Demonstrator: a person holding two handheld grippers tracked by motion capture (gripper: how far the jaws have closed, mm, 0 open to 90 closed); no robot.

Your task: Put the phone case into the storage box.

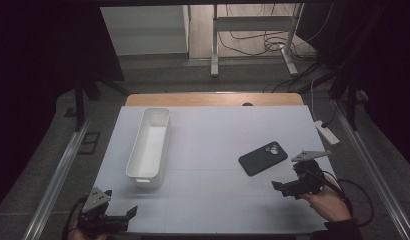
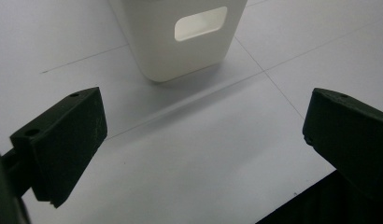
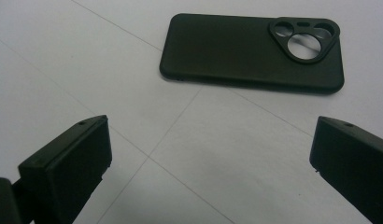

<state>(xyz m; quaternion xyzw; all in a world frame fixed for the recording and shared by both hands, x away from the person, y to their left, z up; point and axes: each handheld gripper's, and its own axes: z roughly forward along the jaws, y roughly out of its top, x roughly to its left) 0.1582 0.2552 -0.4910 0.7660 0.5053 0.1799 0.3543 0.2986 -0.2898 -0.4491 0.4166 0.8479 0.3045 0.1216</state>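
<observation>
Both grippers are wide apart and hold nothing. The right gripper (image 3: 210, 154) sits near the black phone case (image 3: 252, 49). I think grabbing it comes next, maybe for the white bin (image 1: 149, 145) on the left.

The high view is dim, and its sides are almost black. The white table (image 1: 218, 150) is the brightest part. In the left gripper view, the white bin (image 2: 180, 37) throws a soft grey shadow toward the camera. Both gripper views are brighter, and the near black jaws look a bit blurry.
</observation>
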